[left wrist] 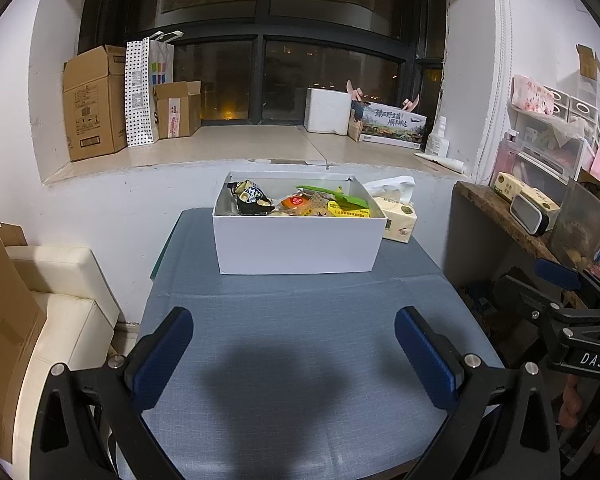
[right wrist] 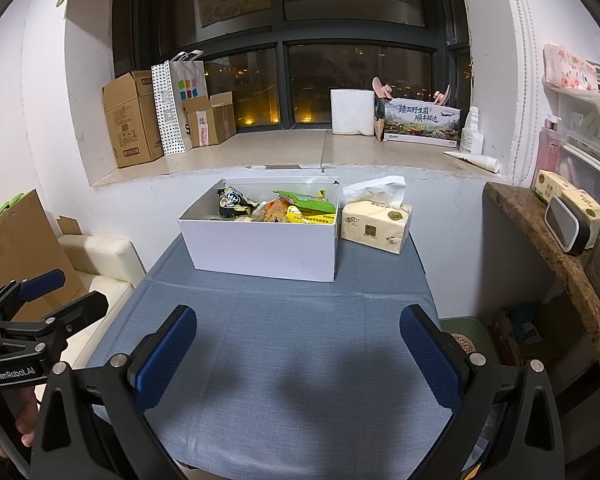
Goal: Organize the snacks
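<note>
In the left wrist view, the left gripper (left wrist: 294, 328) hovers low over the near part of the blue tablecloth (left wrist: 292, 380), its blue-padded fingers spread wide with nothing between them. Beyond it, at the far end of the table, stands the white box (left wrist: 298, 240), full of snacks (left wrist: 300, 202), with a tissue pack (left wrist: 396, 218) touching its right side. At the right edge, the right gripper (left wrist: 568, 280) points forward, level with the table, a hand (left wrist: 572, 404) below it. In the right wrist view, the right gripper (right wrist: 298, 328) hangs above the near cloth, its fingers parted and empty. The box sits far and slightly left, the tissue pack just right of it. The left gripper (right wrist: 60, 290) shows at the left edge, open.
</note>
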